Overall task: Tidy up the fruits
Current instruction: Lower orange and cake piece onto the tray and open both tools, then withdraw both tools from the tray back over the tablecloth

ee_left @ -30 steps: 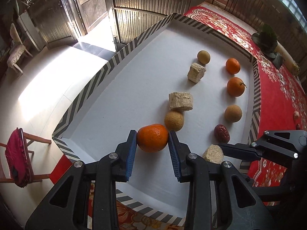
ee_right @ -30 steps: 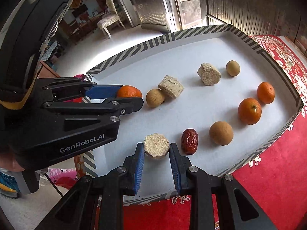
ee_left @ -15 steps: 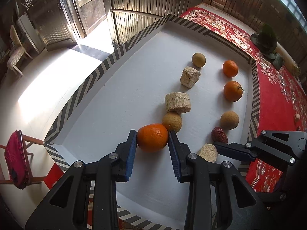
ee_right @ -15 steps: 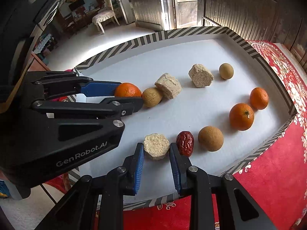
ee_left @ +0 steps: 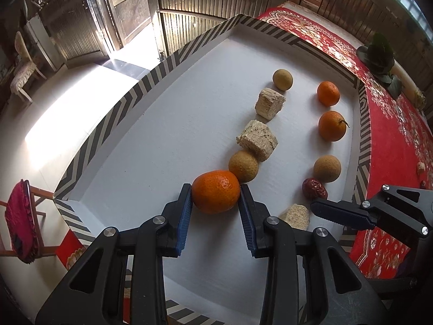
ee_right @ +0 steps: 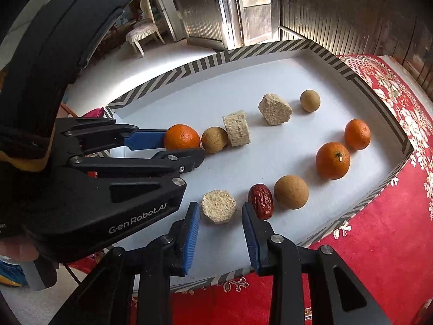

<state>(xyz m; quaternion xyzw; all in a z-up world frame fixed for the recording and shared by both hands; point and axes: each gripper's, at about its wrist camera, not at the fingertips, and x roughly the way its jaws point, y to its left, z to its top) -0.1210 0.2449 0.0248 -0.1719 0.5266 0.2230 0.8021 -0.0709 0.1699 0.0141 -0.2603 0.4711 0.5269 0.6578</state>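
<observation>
Left wrist view: I'm opening the left gripper (ee_left: 215, 192) around the round orange mandarin (ee_left: 215, 191), seating it beside the tan longan (ee_left: 243, 165); right gripper (ee_right: 220, 211) is likewise releasing the pale hexagonal cake (ee_right: 218, 206).

Surface: white counter (ee_left: 167, 124) with striped border, beside a red cloth (ee_right: 379, 243)
Far row: mandarin (ee_right: 181, 140), brown fruit (ee_right: 214, 139), two blocks, small brown fruit
Near row: round cake (ee_right: 218, 206), red date (ee_right: 261, 201), brown fruit, two mandarins
</observation>
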